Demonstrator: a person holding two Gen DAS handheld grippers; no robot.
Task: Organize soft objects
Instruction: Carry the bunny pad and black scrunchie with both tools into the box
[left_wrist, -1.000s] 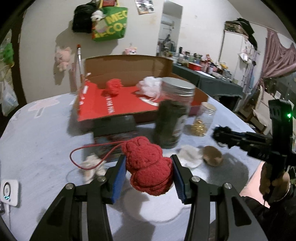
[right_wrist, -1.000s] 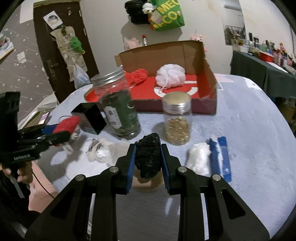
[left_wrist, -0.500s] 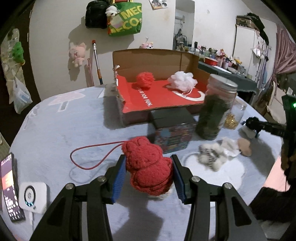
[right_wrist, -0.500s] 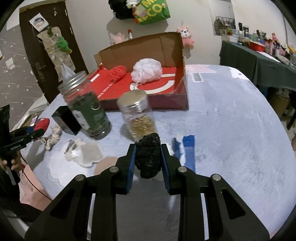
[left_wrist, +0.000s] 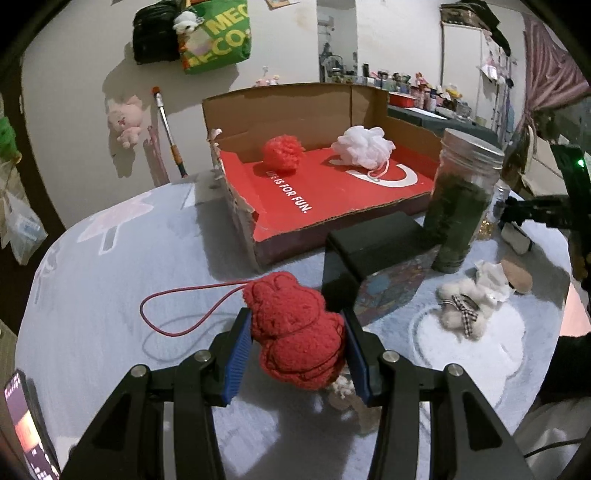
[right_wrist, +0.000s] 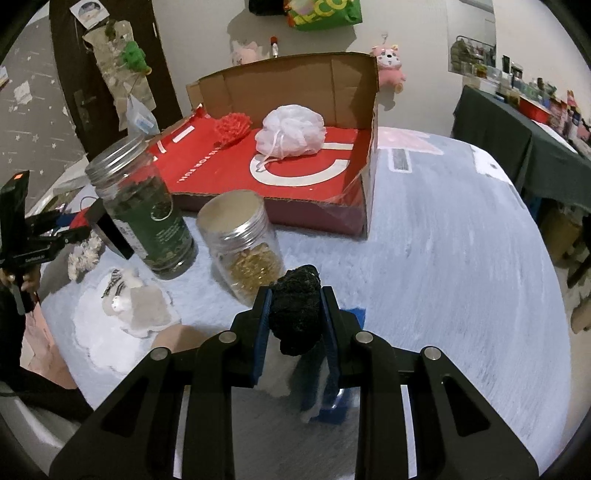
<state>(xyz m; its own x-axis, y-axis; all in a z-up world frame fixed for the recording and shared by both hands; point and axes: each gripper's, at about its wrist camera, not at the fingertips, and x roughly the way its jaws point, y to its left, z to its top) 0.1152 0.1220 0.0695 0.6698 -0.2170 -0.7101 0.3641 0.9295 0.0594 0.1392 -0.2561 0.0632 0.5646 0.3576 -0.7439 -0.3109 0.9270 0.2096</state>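
My left gripper (left_wrist: 297, 350) is shut on a red knitted plush (left_wrist: 295, 328) with a red cord loop (left_wrist: 166, 317), held above the table in front of the open cardboard box (left_wrist: 317, 192). My right gripper (right_wrist: 297, 321) is shut on a black fuzzy object (right_wrist: 295, 306), held above the table near the box (right_wrist: 280, 166). Inside the box lie a red pompom (left_wrist: 282, 151) and a white bath pouf (left_wrist: 364, 146); they also show in the right wrist view as the pompom (right_wrist: 232, 125) and pouf (right_wrist: 291, 131). A white fluffy toy (left_wrist: 469, 306) lies on the table.
A tall jar of dark contents (left_wrist: 461, 206) and a black box (left_wrist: 373, 254) stand in front of the cardboard box. A small jar of golden bits (right_wrist: 243, 243) stands near my right gripper. A blue-and-white item (right_wrist: 332, 387) lies under it. A phone (left_wrist: 26, 432) lies at the left edge.
Both grippers have moved toward the cardboard box with their loads still held. The box and jars look larger and nearer in both views.
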